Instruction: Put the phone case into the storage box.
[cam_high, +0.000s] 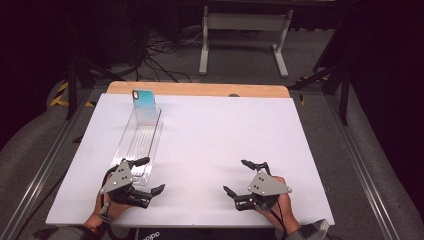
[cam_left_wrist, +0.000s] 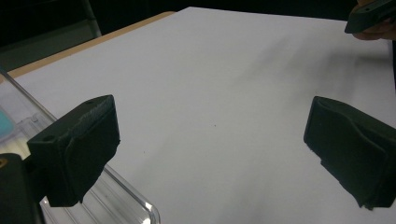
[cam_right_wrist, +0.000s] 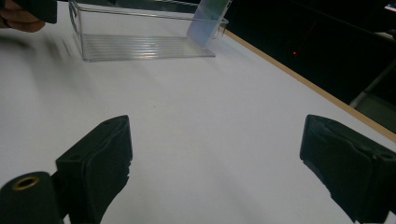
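A long clear plastic tray lies on the left half of the white table. A phone in a teal case stands tilted at the tray's far end. My left gripper rests at the tray's near end, open, with one jaw beside the tray's corner and nothing between the jaws. My right gripper rests near the front edge on the right, also open and empty. The right gripper view shows the tray and the phone farther off.
A wooden strip runs along the table's far edge. Behind it on the floor stand a white metal frame and loose cables. Black rails flank both sides of the table.
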